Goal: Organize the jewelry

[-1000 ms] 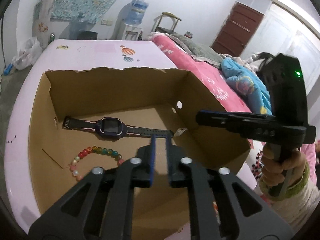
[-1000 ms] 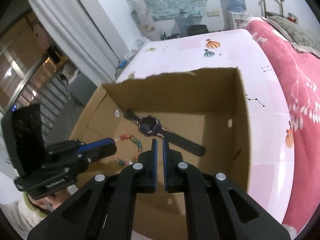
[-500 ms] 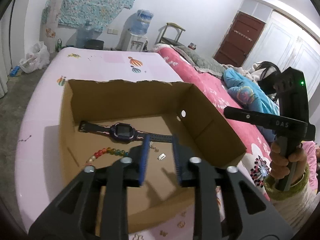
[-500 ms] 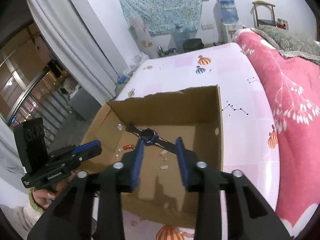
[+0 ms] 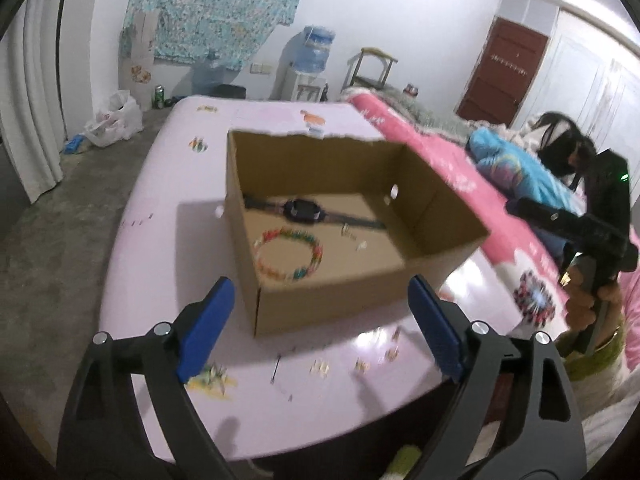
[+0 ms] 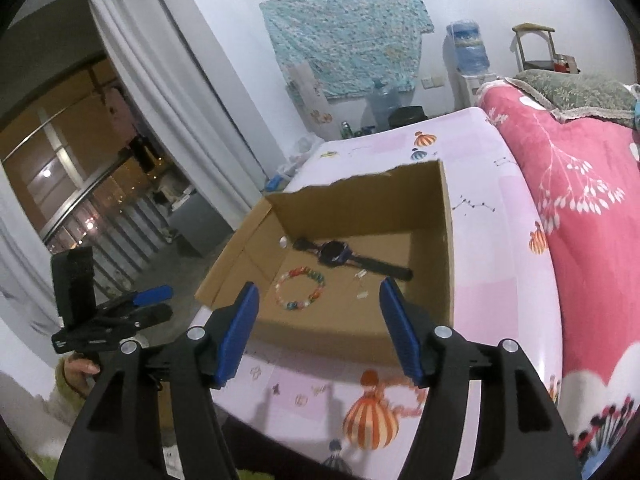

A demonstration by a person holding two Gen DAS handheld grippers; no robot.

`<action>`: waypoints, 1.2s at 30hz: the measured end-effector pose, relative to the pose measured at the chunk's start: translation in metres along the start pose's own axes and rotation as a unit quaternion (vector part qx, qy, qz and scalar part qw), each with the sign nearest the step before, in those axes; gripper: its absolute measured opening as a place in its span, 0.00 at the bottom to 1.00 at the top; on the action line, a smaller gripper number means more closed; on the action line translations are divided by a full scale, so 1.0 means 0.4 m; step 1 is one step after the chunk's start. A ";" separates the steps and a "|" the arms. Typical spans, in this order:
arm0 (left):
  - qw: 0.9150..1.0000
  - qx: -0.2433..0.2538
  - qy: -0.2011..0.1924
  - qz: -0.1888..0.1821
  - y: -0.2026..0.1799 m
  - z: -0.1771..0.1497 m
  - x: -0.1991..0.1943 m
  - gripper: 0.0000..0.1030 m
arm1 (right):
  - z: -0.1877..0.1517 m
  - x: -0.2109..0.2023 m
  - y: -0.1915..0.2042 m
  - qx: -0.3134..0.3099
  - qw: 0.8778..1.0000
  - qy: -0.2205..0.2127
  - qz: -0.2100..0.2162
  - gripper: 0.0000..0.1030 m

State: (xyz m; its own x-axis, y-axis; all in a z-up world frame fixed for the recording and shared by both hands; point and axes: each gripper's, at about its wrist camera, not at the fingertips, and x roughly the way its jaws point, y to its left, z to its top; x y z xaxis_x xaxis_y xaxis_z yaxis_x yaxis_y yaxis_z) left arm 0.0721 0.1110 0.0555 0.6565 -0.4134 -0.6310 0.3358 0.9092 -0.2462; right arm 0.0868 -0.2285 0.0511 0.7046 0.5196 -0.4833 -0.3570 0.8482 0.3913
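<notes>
An open cardboard box point(image 5: 344, 292) point(image 6: 352, 332) stands on a pink table. Inside lie a dark watch point(image 5: 306, 210) point(image 6: 340, 254), a multicoloured bead bracelet point(image 5: 289, 255) point(image 6: 301, 288) and a few small pale pieces point(image 5: 354, 238) point(image 6: 362, 284). My left gripper point(image 5: 320, 320) is open and empty, held above the table's near edge in front of the box. My right gripper point(image 6: 320, 324) is open and empty, held back above the box's near wall. Small earrings point(image 5: 360, 362) point(image 6: 300, 394) and a hair clip point(image 5: 210, 374) lie on the table before the box.
The pink table point(image 5: 168, 208) point(image 6: 500, 280) has cartoon prints. A bed with a pink cover point(image 6: 580, 208) runs along its right side. The other gripper shows in each view, the right one point(image 5: 592, 232) and the left one point(image 6: 104, 312). A concrete floor point(image 5: 52, 240) lies to the left.
Both grippers have pulled back and up out of the box and opened wide. The box looks smaller and the table in front of it has come into view.
</notes>
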 end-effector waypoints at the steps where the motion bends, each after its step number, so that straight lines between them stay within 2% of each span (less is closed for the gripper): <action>1: 1.000 0.001 0.006 0.007 -0.001 -0.017 0.003 0.83 | -0.020 -0.005 0.004 0.000 1.000 0.001 0.002 0.60; 6: 0.999 -0.011 0.032 0.012 0.011 -0.087 0.031 0.83 | -0.094 0.006 0.014 0.013 1.000 0.019 0.008 0.60; 9: 0.999 0.003 0.040 0.022 0.005 -0.122 0.050 0.83 | -0.142 0.036 0.018 0.025 0.999 0.043 0.008 0.60; 14: 0.998 0.011 0.064 0.015 -0.007 -0.176 0.084 0.83 | -0.232 0.111 0.024 0.048 0.994 0.100 0.013 0.60; 20: 0.997 0.044 0.061 0.011 -0.049 -0.215 0.113 0.83 | -0.282 0.166 0.041 0.048 0.990 0.136 0.002 0.60; 24: 0.996 0.070 0.057 -0.002 -0.085 -0.226 0.138 0.75 | -0.293 0.192 0.054 0.037 0.988 0.148 -0.015 0.59; 31: 0.990 0.126 0.064 -0.009 -0.128 -0.239 0.179 0.57 | -0.294 0.225 0.071 0.006 0.987 0.151 -0.050 0.44; 36: 0.985 0.152 0.083 -0.005 -0.139 -0.243 0.220 0.45 | -0.292 0.243 0.068 0.005 0.986 0.157 -0.058 0.38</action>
State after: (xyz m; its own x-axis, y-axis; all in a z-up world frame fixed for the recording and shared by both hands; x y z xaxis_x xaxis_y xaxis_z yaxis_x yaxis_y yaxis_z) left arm 0.0456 0.0291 -0.0577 0.5409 -0.3848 -0.7479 0.5450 0.8376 -0.0367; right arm 0.0742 -0.1429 -0.0767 0.5148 0.4267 -0.7436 -0.2780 0.9036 0.3260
